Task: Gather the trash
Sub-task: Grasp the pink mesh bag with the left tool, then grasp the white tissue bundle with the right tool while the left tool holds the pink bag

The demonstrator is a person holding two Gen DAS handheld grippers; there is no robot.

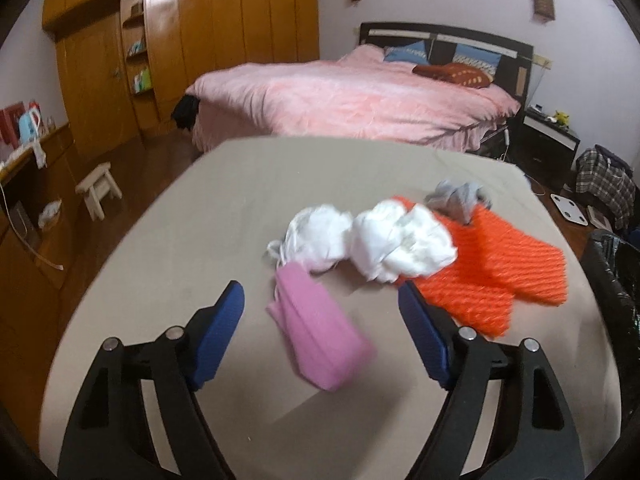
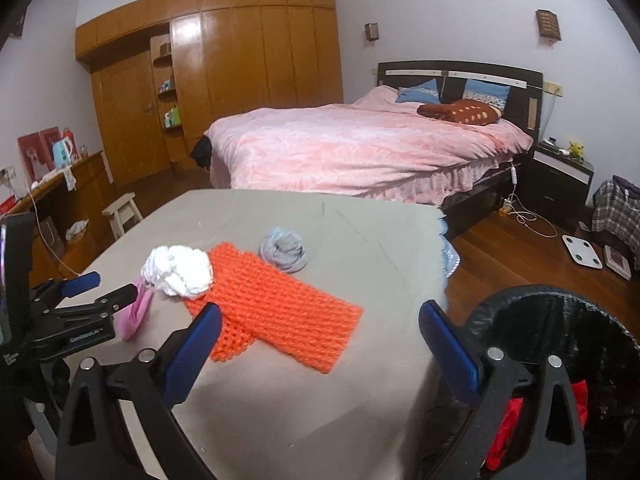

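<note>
On the beige table (image 1: 208, 208) lie a pink foam sleeve (image 1: 316, 332), two white crumpled wads (image 1: 400, 240), an orange foam net (image 1: 492, 276) and a grey crumpled wad (image 1: 456, 196). My left gripper (image 1: 320, 286) is open, and the pink sleeve lies between and just ahead of its blue pads without touching them. In the right wrist view the left gripper (image 2: 113, 285) reaches in from the left beside the pink sleeve (image 2: 136, 314). My right gripper (image 2: 320, 309) is open and empty, with the orange net (image 2: 280, 304) just ahead of it.
A black-bagged trash bin (image 2: 560, 320) stands off the table's right edge, with something red (image 2: 508, 420) inside; it also shows as the bin (image 1: 616, 272) in the left wrist view. Beyond the table are a pink bed (image 2: 360, 148), a wooden wardrobe (image 2: 224, 80) and a small stool (image 2: 122, 212).
</note>
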